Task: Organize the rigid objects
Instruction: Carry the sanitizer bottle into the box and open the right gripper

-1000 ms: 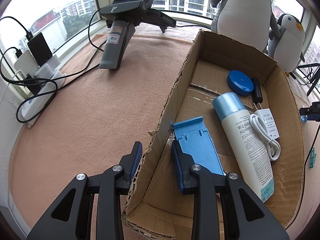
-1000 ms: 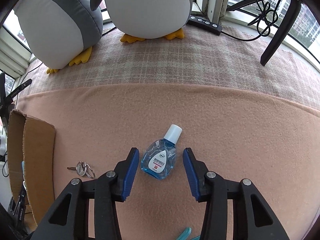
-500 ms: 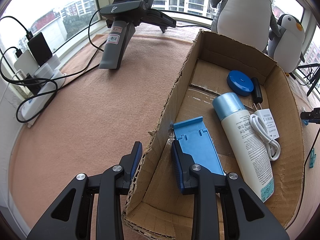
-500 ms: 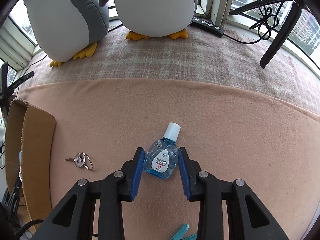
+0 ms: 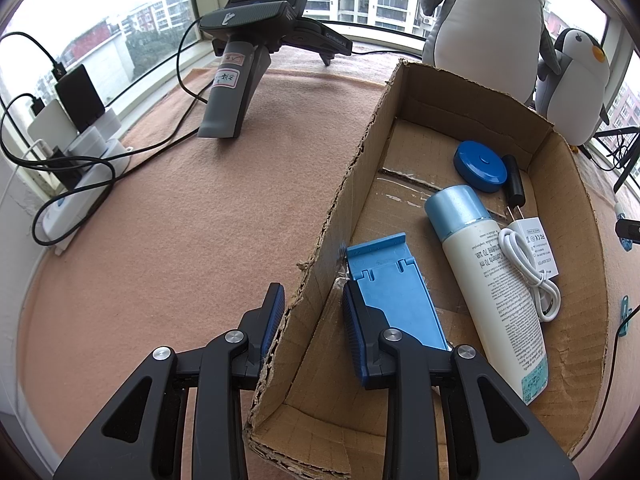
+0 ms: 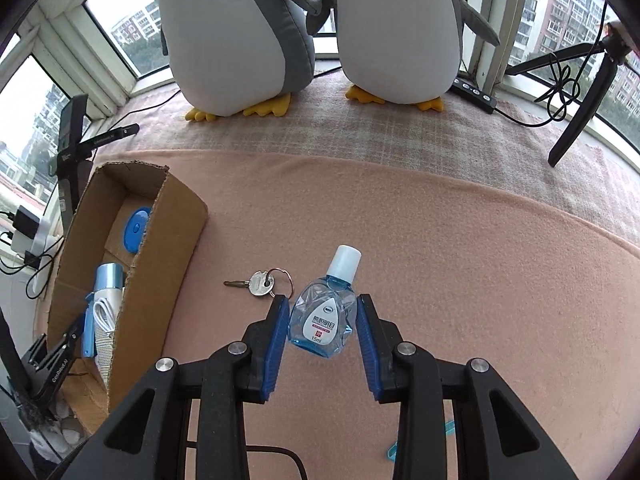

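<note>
Right wrist view is showing the right gripper (image 6: pixel 322 322) pinching a small clear-blue eye-drop bottle (image 6: pixel 325 312) with a white cap, raised above the pink blanket (image 6: pixel 460 264), beside keys (image 6: pixel 260 282). Left gripper (image 5: pixel 314 320) is sitting spread, straddling the cardboard box (image 5: pixel 340 216) wall.
</note>
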Available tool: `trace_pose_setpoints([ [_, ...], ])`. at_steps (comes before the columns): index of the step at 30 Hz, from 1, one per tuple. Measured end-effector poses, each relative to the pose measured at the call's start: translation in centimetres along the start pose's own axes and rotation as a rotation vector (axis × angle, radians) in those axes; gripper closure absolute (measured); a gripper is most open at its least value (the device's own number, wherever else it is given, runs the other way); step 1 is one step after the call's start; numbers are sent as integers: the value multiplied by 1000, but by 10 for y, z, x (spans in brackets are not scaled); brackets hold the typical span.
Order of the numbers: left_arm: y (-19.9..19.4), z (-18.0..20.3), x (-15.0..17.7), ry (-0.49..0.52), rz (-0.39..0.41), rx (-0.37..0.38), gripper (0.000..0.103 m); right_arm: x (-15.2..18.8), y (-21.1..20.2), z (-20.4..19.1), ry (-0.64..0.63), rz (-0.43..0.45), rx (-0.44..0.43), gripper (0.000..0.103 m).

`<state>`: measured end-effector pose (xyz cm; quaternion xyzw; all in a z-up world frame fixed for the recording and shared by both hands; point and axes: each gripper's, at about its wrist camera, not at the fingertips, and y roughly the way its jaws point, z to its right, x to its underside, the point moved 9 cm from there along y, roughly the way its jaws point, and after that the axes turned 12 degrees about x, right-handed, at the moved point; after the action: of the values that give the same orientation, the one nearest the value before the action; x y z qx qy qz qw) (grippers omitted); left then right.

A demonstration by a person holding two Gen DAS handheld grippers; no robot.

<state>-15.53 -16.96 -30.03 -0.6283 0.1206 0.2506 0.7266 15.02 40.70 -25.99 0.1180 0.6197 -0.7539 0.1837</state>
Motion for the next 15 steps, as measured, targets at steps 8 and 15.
trace_pose_setpoints([
  [8, 0, 0, 0, -1, 0, 1, 75, -13, -35, -58, -119, 88, -41, 72],
  [15, 0, 0, 0, 0, 0, 0, 75, -16, -42, -105, -186, 109, -101, 72],
])
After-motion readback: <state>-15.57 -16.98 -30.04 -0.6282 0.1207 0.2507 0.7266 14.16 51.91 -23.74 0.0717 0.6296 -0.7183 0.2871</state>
